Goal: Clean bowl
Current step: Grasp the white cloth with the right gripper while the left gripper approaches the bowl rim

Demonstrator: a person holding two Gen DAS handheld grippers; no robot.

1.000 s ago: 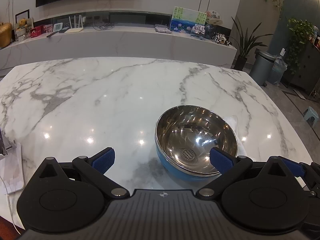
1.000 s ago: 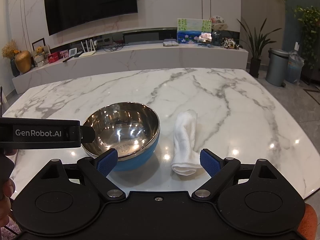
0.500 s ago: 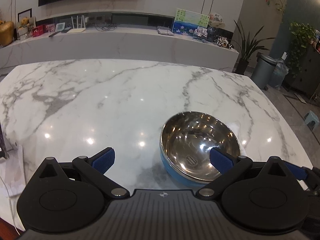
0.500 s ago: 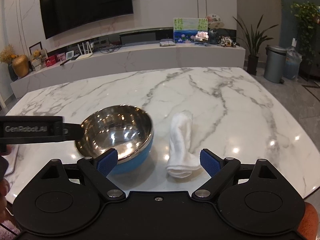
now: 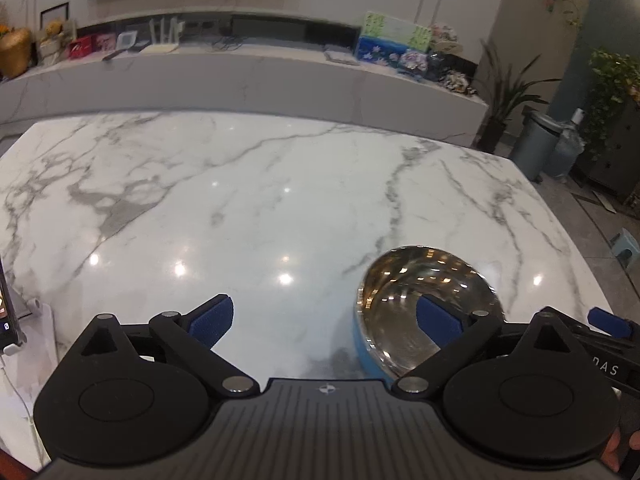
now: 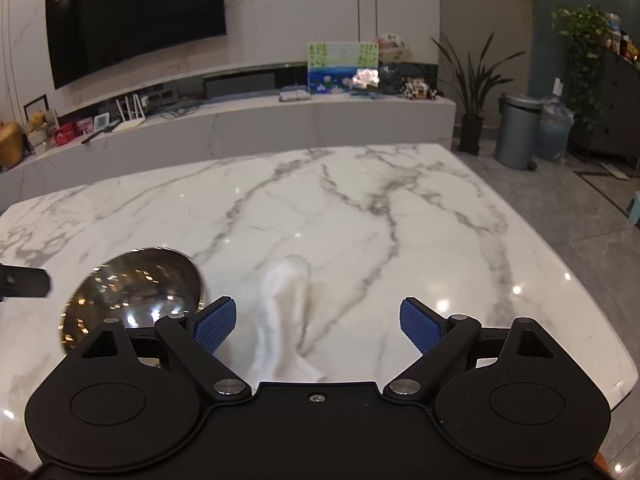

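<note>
- A round stainless-steel bowl with a blue outer shell (image 5: 430,312) is seen standing on the white marble table with grey veining (image 5: 280,200), near the table's front edge.
- The left gripper (image 5: 324,318) is held released, its blue-padded fingers (image 5: 212,318) spread wide; nothing is grasped.
- In the left wrist view, the left gripper's right-hand pad is seen over the bowl's interior, while the other pad is over bare marble, well apart from the bowl. Contact with the steel cannot be determined.
- The right gripper (image 6: 316,324) is likewise released, with both blue ribbed pads (image 6: 418,326) wide apart and nothing held.
- A rolled white cloth (image 6: 286,316) is seen lying on the marble between the right gripper's fingers, its near end hidden behind the gripper body. The cloth is blurred in this view.
- In the right wrist view the bowl (image 6: 132,300) is placed just to the left of the cloth, partly hidden by the left-hand finger.
- A grey lidded bin (image 6: 516,132) is noted on the floor beyond the table's far right corner.
- A black wall-mounted television (image 6: 136,16) is recorded above a long marble shelf.
</note>
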